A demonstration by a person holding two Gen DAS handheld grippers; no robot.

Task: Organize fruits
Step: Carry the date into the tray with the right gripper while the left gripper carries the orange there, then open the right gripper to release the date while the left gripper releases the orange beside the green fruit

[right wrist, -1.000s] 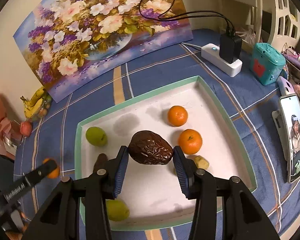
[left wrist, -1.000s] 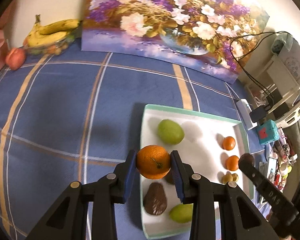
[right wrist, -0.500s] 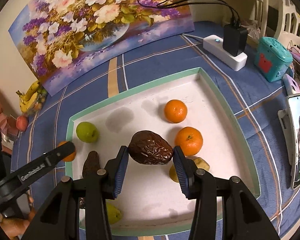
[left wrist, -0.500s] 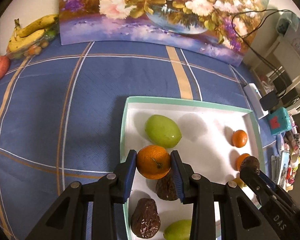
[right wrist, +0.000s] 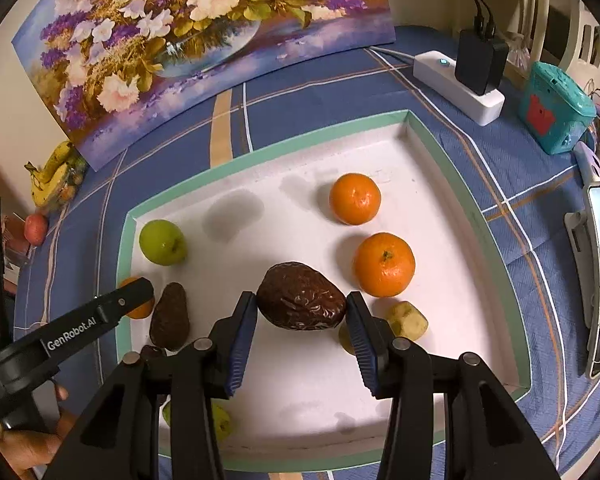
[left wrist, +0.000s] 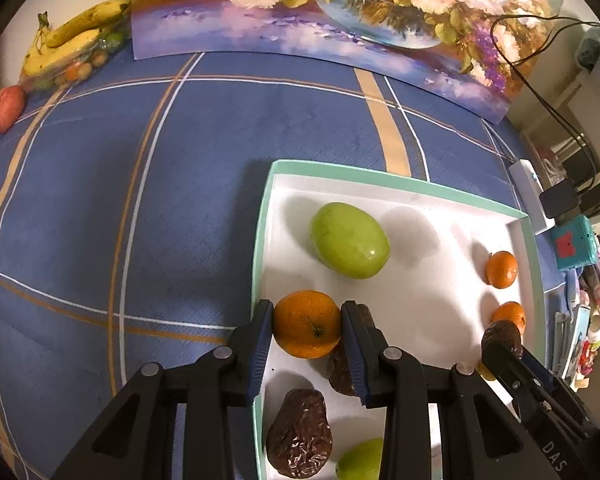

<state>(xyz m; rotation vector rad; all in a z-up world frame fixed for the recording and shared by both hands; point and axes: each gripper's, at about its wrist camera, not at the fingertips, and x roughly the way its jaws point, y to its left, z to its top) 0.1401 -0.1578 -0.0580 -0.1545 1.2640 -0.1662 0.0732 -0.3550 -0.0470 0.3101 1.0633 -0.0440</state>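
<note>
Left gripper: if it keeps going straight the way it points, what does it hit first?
Probably the tray floor near its left rim. The left gripper is shut on an orange and points steeply down; a brown fruit lies just beside that line. Depth is unclear.

The white tray (right wrist: 472, 184) floor lies bare across its middle and near edge, while two oranges (right wrist: 384, 264), yellow pieces (right wrist: 407, 319), a green fruit (right wrist: 162, 242) and dark wrinkled fruit (right wrist: 170, 316) crowd its sides, the blue worktop (left wrist: 120, 200) left of it open.

blue plaid tablecloth (left wrist: 160, 208) (striped) carries a tray (right wrist: 464, 184), bananas (left wrist: 68, 44), power strip (right wrist: 456, 84).
</note>
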